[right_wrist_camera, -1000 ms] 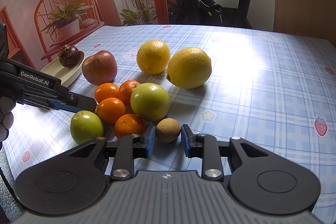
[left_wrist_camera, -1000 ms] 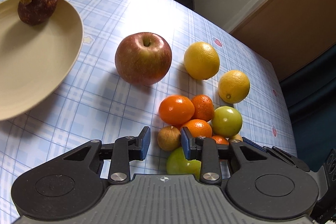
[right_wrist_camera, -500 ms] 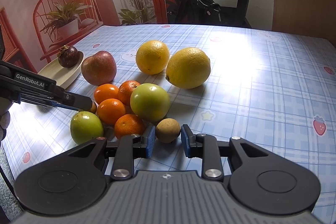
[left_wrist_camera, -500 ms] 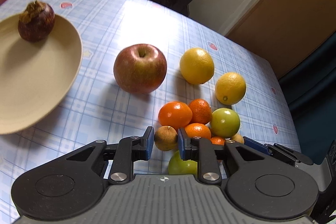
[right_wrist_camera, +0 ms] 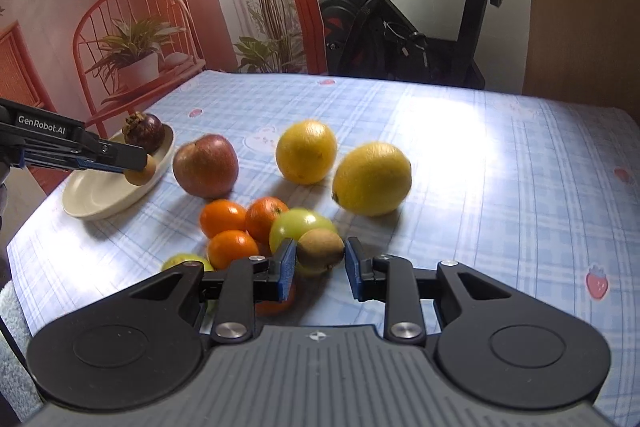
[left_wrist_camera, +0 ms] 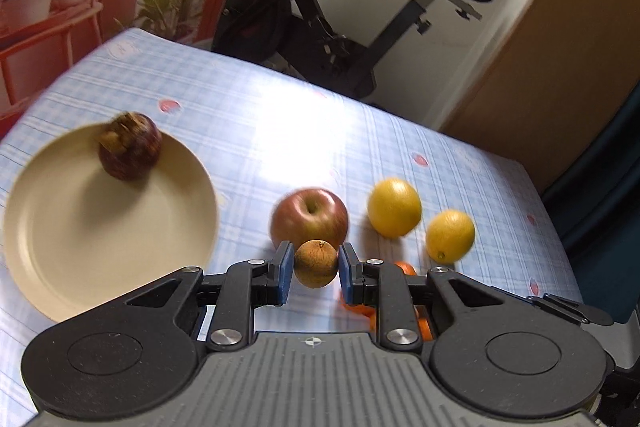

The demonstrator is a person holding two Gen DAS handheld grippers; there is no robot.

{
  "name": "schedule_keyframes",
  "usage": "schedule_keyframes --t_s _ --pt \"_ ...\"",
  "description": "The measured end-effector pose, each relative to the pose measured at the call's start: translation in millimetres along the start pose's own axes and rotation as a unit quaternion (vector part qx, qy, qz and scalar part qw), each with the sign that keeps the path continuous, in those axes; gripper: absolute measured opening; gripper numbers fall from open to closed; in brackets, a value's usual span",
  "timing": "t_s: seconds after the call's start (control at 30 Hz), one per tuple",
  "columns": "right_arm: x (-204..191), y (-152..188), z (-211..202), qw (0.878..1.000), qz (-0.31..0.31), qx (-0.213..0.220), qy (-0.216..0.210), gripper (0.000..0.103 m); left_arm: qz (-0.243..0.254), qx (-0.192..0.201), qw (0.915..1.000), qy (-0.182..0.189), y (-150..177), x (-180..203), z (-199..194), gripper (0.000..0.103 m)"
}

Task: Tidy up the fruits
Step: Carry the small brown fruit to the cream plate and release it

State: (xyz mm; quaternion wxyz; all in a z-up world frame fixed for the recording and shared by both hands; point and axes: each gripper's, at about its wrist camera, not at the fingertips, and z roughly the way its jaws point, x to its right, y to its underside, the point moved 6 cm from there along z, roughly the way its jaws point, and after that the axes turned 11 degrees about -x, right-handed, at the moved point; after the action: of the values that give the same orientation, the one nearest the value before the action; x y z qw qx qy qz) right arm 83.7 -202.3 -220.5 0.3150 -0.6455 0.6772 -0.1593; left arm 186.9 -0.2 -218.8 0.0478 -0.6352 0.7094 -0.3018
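Gripping one small brown fruit (left_wrist_camera: 315,263) in left tool (left_wrist_camera: 312,271), now raised off counter (left_wrist_camera: 280,131) beside plate (left_wrist_camera: 52,227); right tool (right_wrist_camera: 320,263) clamping second brown fruit (right_wrist_camera: 320,250), likewise lifted.

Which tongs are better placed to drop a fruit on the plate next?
Left. The left tongs hold a small brown fruit lifted right beside the plate. The right tongs hold a second brown fruit back over the pile, farther off.
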Motion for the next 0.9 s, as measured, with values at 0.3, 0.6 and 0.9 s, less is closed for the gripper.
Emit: schedule_keyframes --t_s 0.3,0.6,0.9 --pt "-19 -25 4 1.000 -0.020 0.010 -0.002 0.029 -0.027 0.037 0.9988 -0.017 -21 -35 -35 0.026" --pt "-43 -38 18 0.999 -0.043 -0.004 -0.013 0.029 -0.057 0.039 0.9965 -0.047 -20 -83 -41 0.026" --pt "-114 -82 66 0.989 -0.134 -0.019 -0.055 0.029 -0.071 0.047 0.9923 -0.090 -45 -129 -45 0.026"
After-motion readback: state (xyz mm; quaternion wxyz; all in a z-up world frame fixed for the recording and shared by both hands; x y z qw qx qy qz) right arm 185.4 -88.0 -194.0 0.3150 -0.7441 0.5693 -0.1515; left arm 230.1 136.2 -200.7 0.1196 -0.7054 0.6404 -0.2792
